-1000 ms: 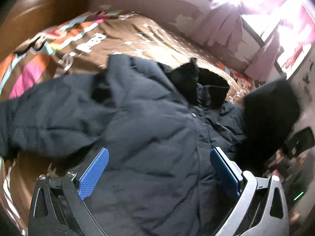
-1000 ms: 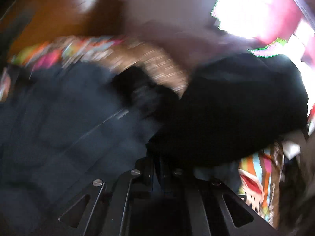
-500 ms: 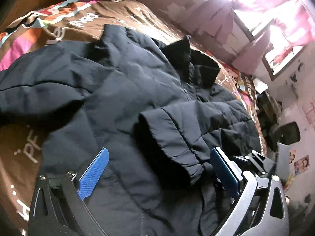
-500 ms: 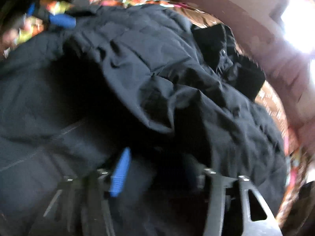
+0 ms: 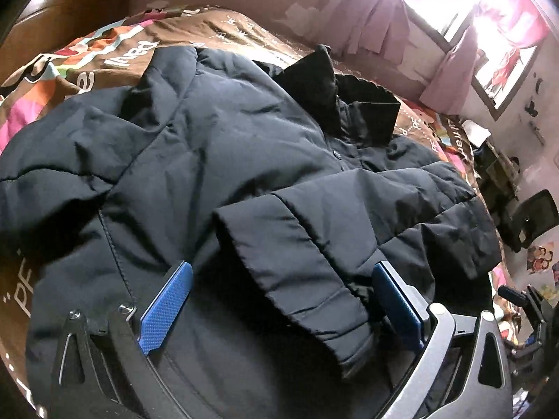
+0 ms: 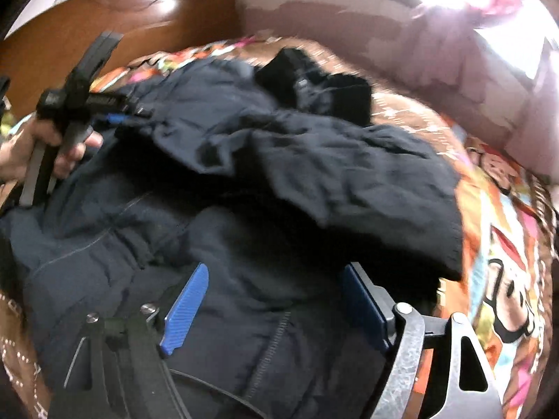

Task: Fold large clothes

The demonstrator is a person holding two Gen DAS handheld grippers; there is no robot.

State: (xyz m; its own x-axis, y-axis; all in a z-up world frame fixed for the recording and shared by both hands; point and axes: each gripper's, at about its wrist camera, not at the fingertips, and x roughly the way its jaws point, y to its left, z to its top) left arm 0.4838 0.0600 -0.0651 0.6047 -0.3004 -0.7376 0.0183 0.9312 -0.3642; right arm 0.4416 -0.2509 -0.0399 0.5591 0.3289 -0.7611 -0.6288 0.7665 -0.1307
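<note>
A dark navy padded jacket (image 5: 227, 146) lies front up on the bed, its black collar (image 5: 342, 104) at the far end. One sleeve (image 5: 314, 230) is folded across the chest, its cuff pointing at me. My left gripper (image 5: 279, 300) hovers open just over the jacket, with the cuff lying loose between its blue pads (image 5: 167, 310). In the right wrist view my right gripper (image 6: 274, 305) is opening over the jacket (image 6: 209, 244) and nothing is pinched between its pads. The folded sleeve (image 6: 349, 181) lies beyond it. A hand holds the left gripper (image 6: 115, 118) at the upper left.
The jacket rests on a brown bedspread (image 5: 104, 59) with bright cartoon prints (image 6: 506, 244). A wooden headboard (image 6: 104, 17) stands behind. A bright window with pink curtains (image 5: 489, 35) is at the far right, with a dark chair (image 5: 534, 216) and clutter beside the bed.
The right gripper, shut on the dark sleeve a second ago, swung it across the jacket and let go; its jaws now stand apart. The left gripper sank closer to the jacket.
</note>
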